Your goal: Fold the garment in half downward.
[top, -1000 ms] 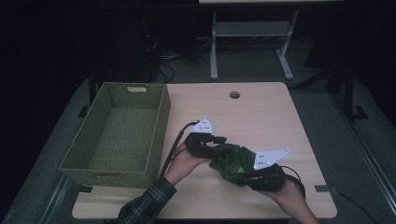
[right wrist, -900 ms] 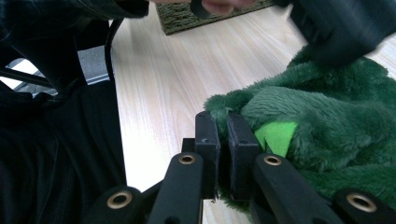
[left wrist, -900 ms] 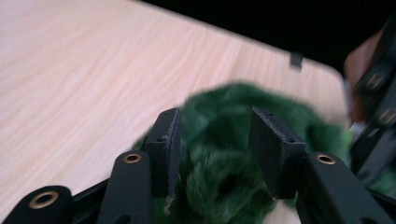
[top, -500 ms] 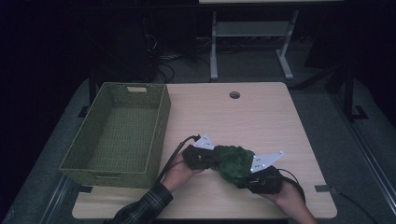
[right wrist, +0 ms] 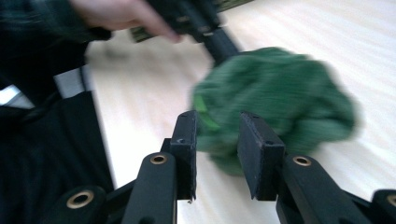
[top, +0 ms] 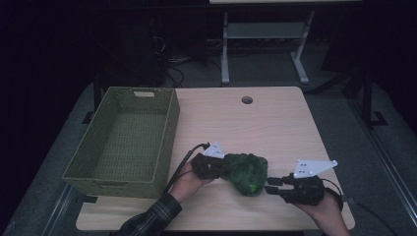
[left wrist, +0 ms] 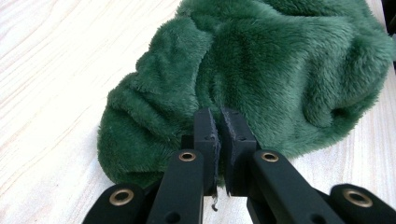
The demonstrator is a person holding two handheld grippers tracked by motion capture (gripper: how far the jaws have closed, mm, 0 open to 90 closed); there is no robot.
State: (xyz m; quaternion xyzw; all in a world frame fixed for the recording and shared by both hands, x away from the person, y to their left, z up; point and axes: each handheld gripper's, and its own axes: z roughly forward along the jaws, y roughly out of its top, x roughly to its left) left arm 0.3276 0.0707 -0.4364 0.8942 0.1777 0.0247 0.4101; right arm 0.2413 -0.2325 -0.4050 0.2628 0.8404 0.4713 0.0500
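Green plush cloth [top: 244, 173] bunched on tabletop [top: 275, 123], my left gripper [left wrist: 219, 122] fingers clamped on its fold; right gripper [top: 269, 186] fingers just opened, apart, nothing between. Next: carry it into basket [top: 78, 164].

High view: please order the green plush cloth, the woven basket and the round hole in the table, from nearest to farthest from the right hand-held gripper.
From the right hand-held gripper:
1. Green plush cloth, just left of its jaws.
2. Round hole, farther back on the table.
3. Woven basket, at the table's left side.

cloth [top: 246, 172] right of basket [top: 123, 140]
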